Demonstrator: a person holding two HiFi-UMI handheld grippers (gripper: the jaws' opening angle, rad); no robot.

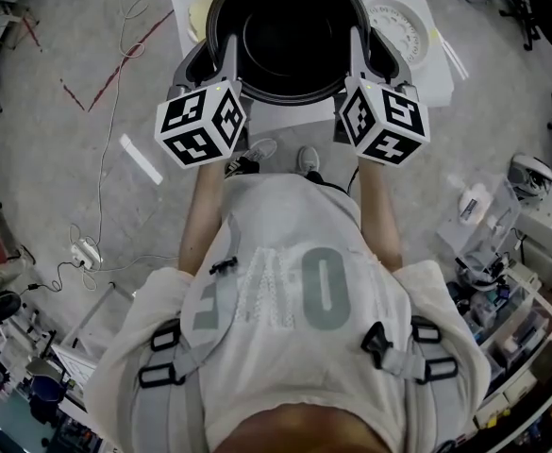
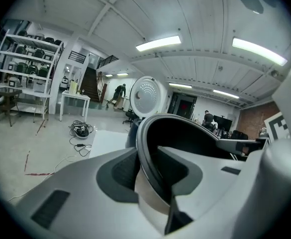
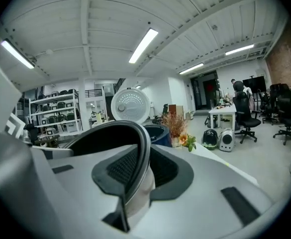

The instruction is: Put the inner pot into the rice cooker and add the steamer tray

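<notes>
A round inner pot (image 1: pixel 290 36) is held by its rim between the two grippers over the white tabletop (image 1: pixel 441 75). Its inside is coated matte black, its outer wall is of smooth silvery metal, and the rim is rolled outward into a thin dark lip. The left gripper (image 1: pixel 226 57) is clamped on the pot's left edge and the right gripper (image 1: pixel 359 55) on its right edge, each with one finger inside the wall and one outside. The fingers (image 2: pixel 85 183) are moulded of light grey plastic, broad and gently curved, with dark ribbed pads set into scooped recesses; in both gripper views these pads are pressed against the rim, so the jaws are kept only narrowly apart by the thin wall. A cube (image 1: pixel 200 123) covered in black-and-white square markers is carried on each gripper. Beyond the pot, the rice cooker (image 3: pixel 157 133) is seen on the tabletop, with a glossy dark blue body and a round white lid (image 3: pixel 130 105), dimpled with small holes and standing raised.
</notes>
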